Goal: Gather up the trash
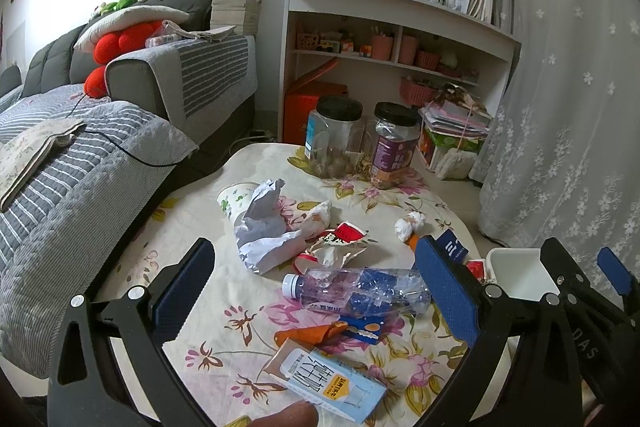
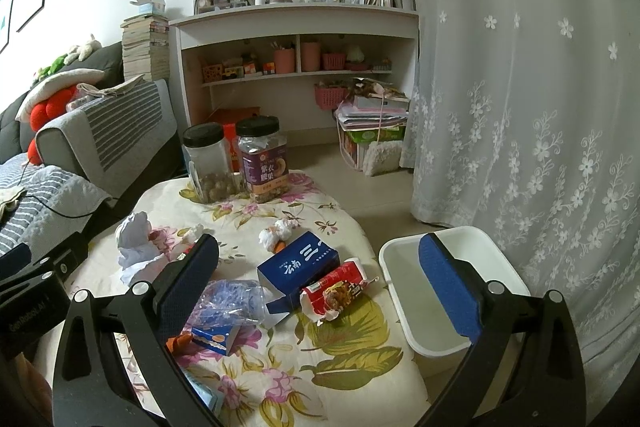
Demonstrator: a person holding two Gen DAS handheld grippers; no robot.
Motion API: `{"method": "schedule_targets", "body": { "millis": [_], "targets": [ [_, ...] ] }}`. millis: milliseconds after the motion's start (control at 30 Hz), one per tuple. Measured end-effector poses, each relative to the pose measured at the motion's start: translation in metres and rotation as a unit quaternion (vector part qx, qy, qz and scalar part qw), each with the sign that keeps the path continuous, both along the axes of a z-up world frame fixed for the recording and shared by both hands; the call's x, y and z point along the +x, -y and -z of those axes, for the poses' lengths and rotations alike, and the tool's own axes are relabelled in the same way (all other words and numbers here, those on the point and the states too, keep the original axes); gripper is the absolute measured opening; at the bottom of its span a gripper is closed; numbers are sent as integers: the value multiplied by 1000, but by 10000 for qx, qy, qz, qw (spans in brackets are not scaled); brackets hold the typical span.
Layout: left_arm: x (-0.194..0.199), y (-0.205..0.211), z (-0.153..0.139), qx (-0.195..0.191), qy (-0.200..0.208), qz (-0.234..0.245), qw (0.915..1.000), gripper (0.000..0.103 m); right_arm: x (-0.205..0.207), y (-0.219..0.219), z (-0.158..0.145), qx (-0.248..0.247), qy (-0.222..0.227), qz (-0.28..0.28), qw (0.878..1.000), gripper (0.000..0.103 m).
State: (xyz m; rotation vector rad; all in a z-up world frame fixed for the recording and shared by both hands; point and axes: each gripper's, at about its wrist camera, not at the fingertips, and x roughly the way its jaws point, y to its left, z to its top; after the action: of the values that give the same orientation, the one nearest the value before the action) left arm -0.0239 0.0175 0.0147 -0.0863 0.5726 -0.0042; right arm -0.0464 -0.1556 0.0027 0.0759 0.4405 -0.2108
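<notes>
Lying crushed on the floral-clothed surface [image 1: 192, 227] between the wide-open fingers of the left gripper [image 1: 316, 287] in the left wrist view: plastic bottle [image 1: 360, 289], looking light, springy, slick, best pinched across its dented middle. Hovering spread and empty in the right wrist view: right gripper [image 2: 320, 287], near the snack wrapper [image 2: 336, 293], beside the white bin [image 2: 404, 311]; sofa, shelves, curtain crowding around.
</notes>
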Motion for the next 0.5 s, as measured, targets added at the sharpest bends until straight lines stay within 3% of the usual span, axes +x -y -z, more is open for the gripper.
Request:
{"method": "schedule_targets", "body": {
  "millis": [400, 500],
  "targets": [
    [-1, -3, 9, 6, -36, -15, 10000, 97, -1, 0, 7, 12, 54, 27, 10000, 96],
    [-1, -4, 11, 7, -43, -16, 10000, 97, -2, -1, 8, 117, 282, 25, 9995, 96]
  ]
}}
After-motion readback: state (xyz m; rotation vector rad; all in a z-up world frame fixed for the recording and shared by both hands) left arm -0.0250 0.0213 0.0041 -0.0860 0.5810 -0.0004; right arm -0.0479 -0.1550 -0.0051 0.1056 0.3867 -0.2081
